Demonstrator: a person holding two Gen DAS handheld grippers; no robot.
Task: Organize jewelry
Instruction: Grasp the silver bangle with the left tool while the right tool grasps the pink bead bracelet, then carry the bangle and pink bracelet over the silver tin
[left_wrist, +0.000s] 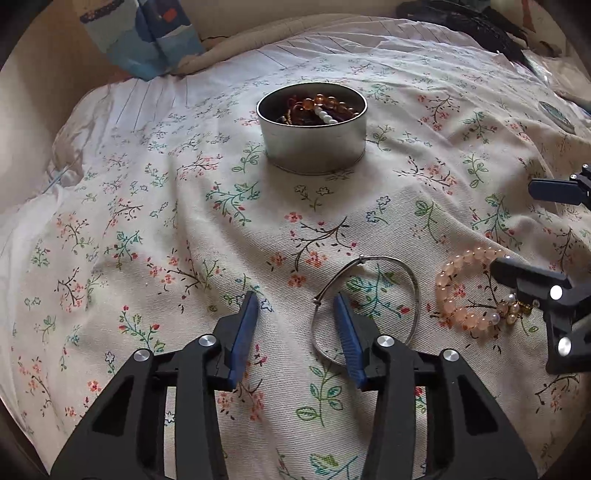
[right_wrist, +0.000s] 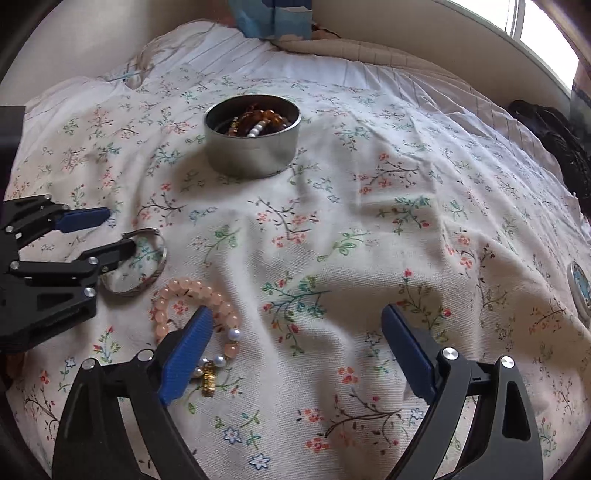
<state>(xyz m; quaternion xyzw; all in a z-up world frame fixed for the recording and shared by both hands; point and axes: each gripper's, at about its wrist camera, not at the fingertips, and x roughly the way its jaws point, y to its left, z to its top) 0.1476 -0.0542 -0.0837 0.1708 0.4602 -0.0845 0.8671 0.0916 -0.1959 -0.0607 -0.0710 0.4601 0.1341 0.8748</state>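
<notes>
The left gripper (left_wrist: 295, 302) stands with its jaws apart and nothing between them, its right finger over the silver bangle (left_wrist: 369, 306) lying on the floral cloth (left_wrist: 184, 221). The right gripper (right_wrist: 295, 317) is spread wide and empty, its left finger overlapping the pink bead bracelet (right_wrist: 192, 295). The round tin (left_wrist: 312, 133), holding beaded jewelry, sits well ahead of both.

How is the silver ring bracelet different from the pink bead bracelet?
The silver bangle is one thin, plain metal hoop; the pink bead bracelet is a string of round peach beads with pearls and a gold charm. The left gripper has one finger inside the bangle; the right gripper has one finger over the bead bracelet. Both lie flat on the flowered cloth, outside the tin.
</notes>
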